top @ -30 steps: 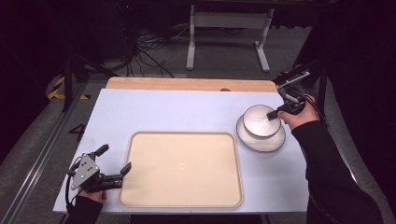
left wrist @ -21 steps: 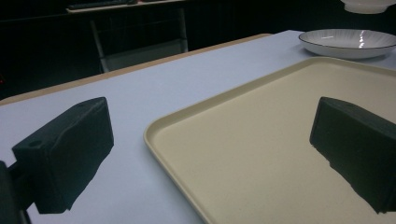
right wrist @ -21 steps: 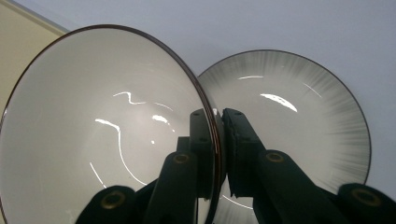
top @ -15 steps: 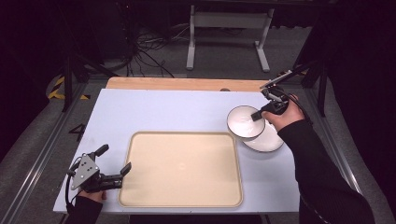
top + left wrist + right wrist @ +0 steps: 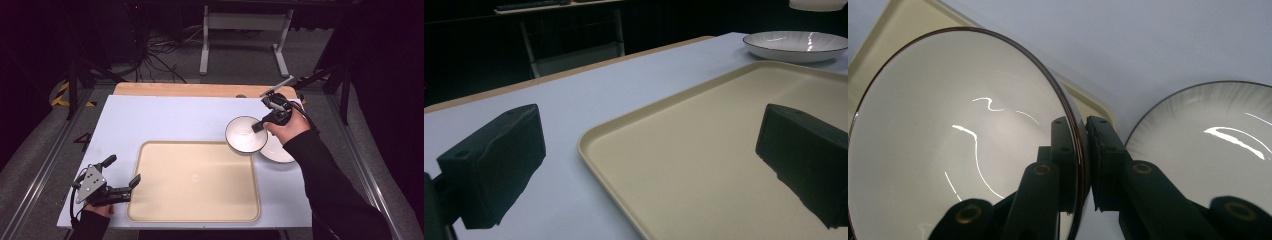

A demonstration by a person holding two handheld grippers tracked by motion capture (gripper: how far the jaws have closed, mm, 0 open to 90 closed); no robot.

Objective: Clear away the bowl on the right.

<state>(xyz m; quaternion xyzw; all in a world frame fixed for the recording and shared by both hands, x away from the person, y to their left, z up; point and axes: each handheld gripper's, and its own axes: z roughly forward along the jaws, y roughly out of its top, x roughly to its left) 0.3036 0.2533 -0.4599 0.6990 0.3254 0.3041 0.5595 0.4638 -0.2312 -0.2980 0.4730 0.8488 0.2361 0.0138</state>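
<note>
White bowl with thin dark brown rim line, glossy, clamped at its edge between the black jaws of the right gripper. White plate just beside that gripper, faint grey radial streaks toward a dark rim. Beige tray, plain, unpatterned, between the matt black jaws of the left gripper. Pale lavender-blue table top, light wood strip along the far edge. Grey plate on the left gripper; black sleeve behind the right gripper.

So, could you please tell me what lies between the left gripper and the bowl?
In the high view, the beige tray lies between the left gripper and the bowl.
</note>
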